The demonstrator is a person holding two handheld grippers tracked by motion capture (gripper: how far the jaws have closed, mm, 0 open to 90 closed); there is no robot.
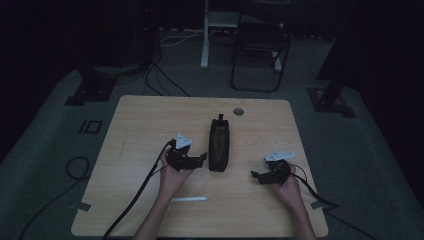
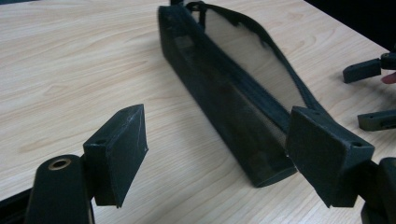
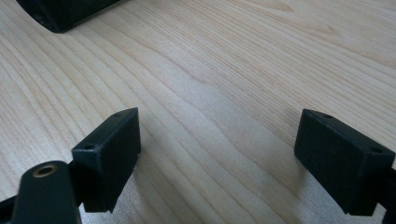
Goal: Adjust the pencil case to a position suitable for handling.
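Starting at the left of the high view: bare wood of the counter (image 1: pixel 140 130), with a cable trailing off the near edge. Then the left tongs (image 1: pixel 199 160), held in the person's left hand, standing wide open and gripping nothing. In the left gripper view, the two black pads are far apart, with the near end of the pouch (image 2: pixel 219 93) between them and a little ahead, apparently not touched by either pad.

Below that hand, near the front edge, lies a thin white stick (image 1: pixel 189 199), maybe a pen, too small to tell.

In the middle lies the pouch itself, long, black and narrow, lengthwise on the counter, with its loop end pointing away from the person. Looks to have a mesh side and a dark band along the top, perhaps a zipper, not sure.

Further right are the right tongs (image 1: pixel 258 177), also wide open and empty, low over plain wood, well apart from the pouch.

Judging the step: probably the approach to the pouch, before any grip. Next move likely calls for bringing the left tongs forward around the near end and closing there, square to the narrow body, so as not to push the pouch away or roll it. Afterwards perhaps the right tongs to help.

No brand, label or writing readable anywhere on the pouch, the stick or the tongs.
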